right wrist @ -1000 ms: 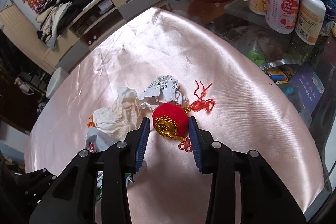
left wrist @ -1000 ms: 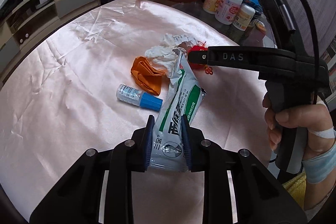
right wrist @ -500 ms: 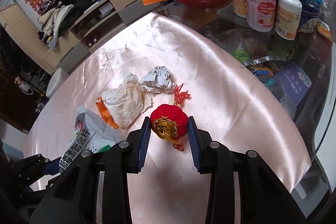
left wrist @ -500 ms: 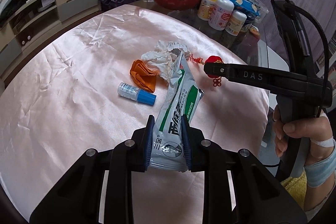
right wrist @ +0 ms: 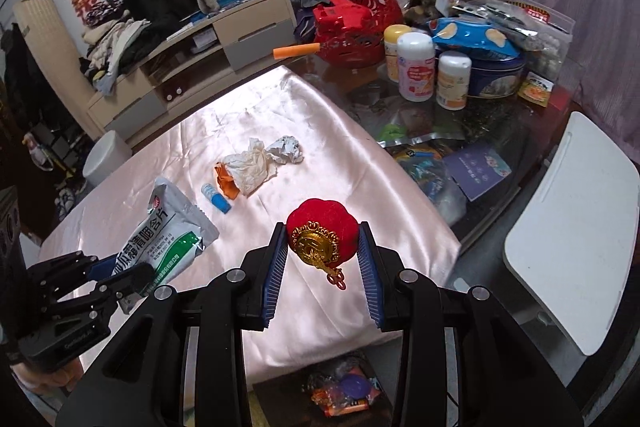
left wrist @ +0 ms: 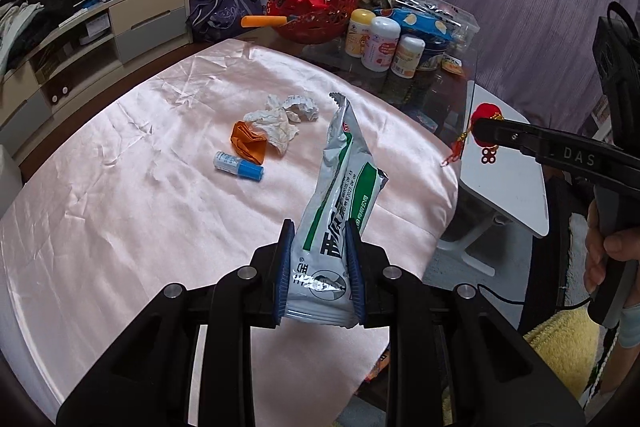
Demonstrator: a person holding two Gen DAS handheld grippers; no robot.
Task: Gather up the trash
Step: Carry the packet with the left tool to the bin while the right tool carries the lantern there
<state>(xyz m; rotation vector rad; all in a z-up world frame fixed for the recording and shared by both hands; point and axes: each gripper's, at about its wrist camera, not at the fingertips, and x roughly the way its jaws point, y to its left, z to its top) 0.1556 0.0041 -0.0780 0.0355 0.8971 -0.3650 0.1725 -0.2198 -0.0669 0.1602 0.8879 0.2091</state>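
Both grippers held trash above the pink satin cloth (left wrist: 120, 187).
Left gripper (left wrist: 320, 267) was clamped on the bottom end of a white-green foil pouch (left wrist: 340, 195), which stuck up past the pads. On the cloth beyond lay a blue-capped small bottle (left wrist: 239, 166), orange wrapper (left wrist: 248, 145), crumpled tissue (left wrist: 274, 125) and paper ball (left wrist: 302, 107), all apart from both tools. Right gripper (right wrist: 322, 259) pinched a red lantern ornament (right wrist: 322, 229) between its blue pads, gold charm hanging below.
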